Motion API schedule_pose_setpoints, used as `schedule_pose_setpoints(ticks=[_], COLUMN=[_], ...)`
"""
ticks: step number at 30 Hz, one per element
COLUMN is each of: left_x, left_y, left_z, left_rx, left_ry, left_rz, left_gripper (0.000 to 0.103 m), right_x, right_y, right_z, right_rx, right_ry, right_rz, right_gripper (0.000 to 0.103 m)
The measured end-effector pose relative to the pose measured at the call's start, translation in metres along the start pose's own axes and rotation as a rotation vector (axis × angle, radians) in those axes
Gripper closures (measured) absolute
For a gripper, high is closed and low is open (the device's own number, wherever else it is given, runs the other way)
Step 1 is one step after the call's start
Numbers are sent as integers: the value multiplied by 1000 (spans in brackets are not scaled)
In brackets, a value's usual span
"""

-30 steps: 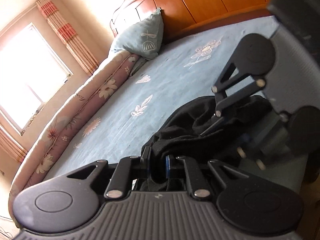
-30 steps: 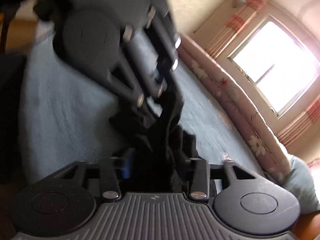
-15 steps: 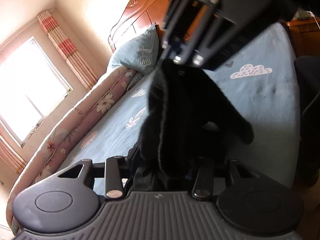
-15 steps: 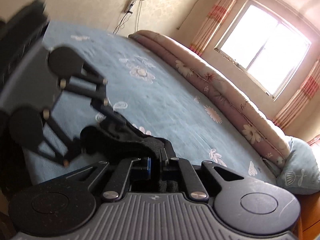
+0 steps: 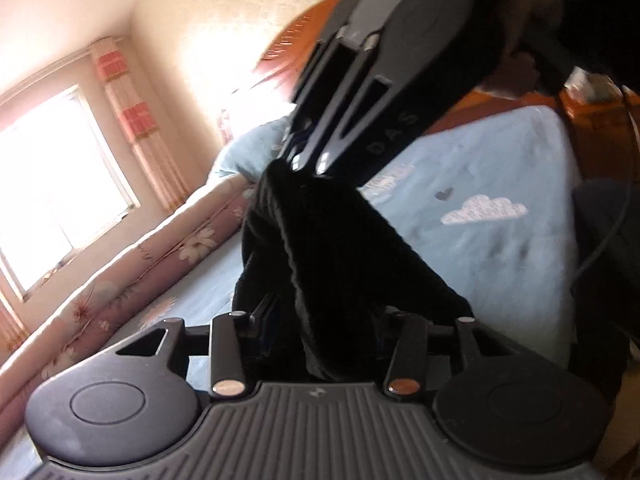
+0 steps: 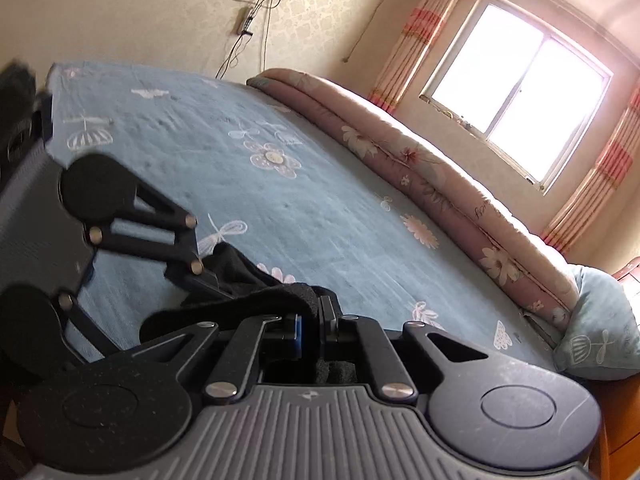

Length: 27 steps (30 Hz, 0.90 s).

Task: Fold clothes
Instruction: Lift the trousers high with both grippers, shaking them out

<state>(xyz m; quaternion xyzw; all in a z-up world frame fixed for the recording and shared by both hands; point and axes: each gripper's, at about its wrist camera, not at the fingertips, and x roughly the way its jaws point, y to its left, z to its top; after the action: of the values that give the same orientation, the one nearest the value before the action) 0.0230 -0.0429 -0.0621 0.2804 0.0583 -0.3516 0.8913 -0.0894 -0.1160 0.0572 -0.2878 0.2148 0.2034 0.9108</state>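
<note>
Black garment (image 5: pixel 328 248) pinched between right gripper (image 6: pixel 316 320) fingers — draped through left gripper (image 5: pixel 324 332)

a black garment (image 5: pixel 320 248) of thick, soft knit hung bunched above the blue bed (image 5: pixel 500 248), lifted clear of the sheet over most of its length. its top end was gathered into a narrow neck high over the bed, and from there it spread downward in long vertical folds and ridges. from the other side, the black garment (image 6: pixel 256 300) draped as a rumpled band just above the bed's flower-printed cover.
</note>
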Motion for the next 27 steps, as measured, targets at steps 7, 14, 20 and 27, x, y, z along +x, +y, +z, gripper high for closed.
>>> schedule_pose_setpoints(ticks=[7,14,20,27], left_x=[-5,-5,5,15], left_y=[20,42,51,49], left_z=[4,11,19,38], left_rx=[-99,-139,-104,-64], left_ry=[-61,-29,23,34], left_rz=[73,135,174,185], left_gripper=[86,95,95,95], right_x=[0,3,4,19], right_y=[-6,-7,-10,4], right_z=[-1,-9,-21,-58], right_rx=[-7,64,157,352], right_ry=[12,3,-19,7], right_rz=[-21,7,11,-48], right_gripper=[94,92,73,41])
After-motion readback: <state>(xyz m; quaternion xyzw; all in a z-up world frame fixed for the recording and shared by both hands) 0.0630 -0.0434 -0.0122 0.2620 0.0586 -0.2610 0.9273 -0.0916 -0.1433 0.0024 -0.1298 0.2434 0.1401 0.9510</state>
